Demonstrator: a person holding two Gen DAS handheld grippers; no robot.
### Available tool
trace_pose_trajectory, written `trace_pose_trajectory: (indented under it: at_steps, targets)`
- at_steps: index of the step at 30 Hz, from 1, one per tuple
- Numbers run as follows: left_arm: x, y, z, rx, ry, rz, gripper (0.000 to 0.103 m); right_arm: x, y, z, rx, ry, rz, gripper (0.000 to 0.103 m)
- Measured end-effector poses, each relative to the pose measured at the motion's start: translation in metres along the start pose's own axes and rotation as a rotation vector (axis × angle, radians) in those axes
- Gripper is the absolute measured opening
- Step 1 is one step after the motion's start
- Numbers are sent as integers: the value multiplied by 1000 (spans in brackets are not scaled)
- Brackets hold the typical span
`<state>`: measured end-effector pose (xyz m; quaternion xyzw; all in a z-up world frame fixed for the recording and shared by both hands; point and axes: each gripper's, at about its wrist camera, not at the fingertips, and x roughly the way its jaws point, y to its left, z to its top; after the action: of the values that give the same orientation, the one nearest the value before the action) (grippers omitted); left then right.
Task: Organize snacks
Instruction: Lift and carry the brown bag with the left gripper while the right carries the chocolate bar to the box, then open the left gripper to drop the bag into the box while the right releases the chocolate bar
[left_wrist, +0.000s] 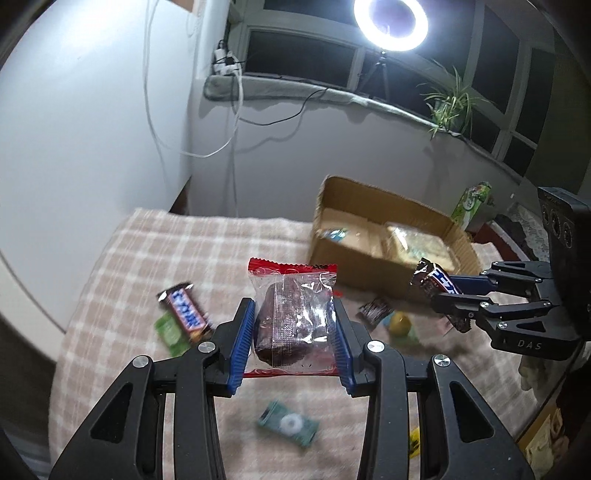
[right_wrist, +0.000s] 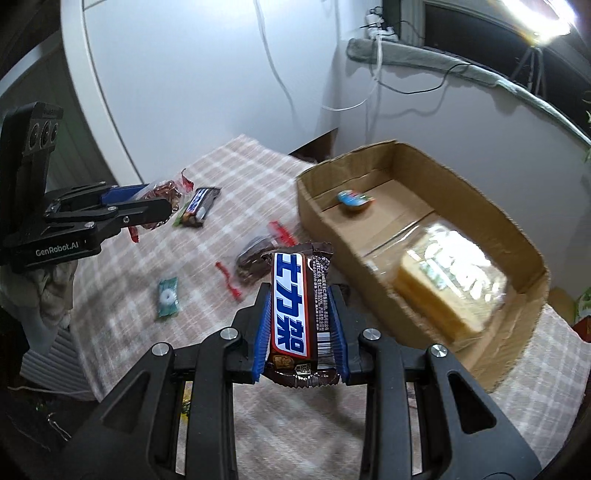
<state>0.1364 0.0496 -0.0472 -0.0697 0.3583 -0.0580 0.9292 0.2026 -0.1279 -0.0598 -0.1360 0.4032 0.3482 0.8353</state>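
My left gripper (left_wrist: 291, 308) is shut on a clear red-edged packet (left_wrist: 291, 280) with a dark brown cake inside, lifted above the checked cloth (left_wrist: 147, 258). My right gripper (right_wrist: 300, 295) is shut on a brown chocolate bar (right_wrist: 290, 317) with a blue-and-white label, held upright near the cardboard box (right_wrist: 332, 229). Each gripper shows in the other view: the right gripper (left_wrist: 439, 293) at the right edge, the left gripper (right_wrist: 162, 201) at the left. The box holds a bag of yellow cakes (right_wrist: 454, 288) and a small blue sweet (right_wrist: 352, 199).
On the cloth lie a second chocolate bar (left_wrist: 186, 314), a green packet (left_wrist: 170, 332), a green mint sweet (right_wrist: 168, 297), another brown cake packet (right_wrist: 255, 258) and a yellow piece (left_wrist: 399, 323). A green carton (left_wrist: 474, 201) stands behind the box. Cables hang down the wall.
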Motion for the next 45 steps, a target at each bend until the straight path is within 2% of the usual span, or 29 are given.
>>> trace_pose_trajectory:
  at_steps: [16, 34, 45]
  targets:
    - [48, -31, 46, 51, -8, -49, 38, -5, -61, 30, 66, -45, -111, 30]
    - [102, -65, 74, 122, 30, -73, 38, 37, -111, 54, 139, -3, -143, 30]
    - [116, -72, 76, 135, 52, -68, 38, 44, -117, 58, 153, 12, -136, 30]
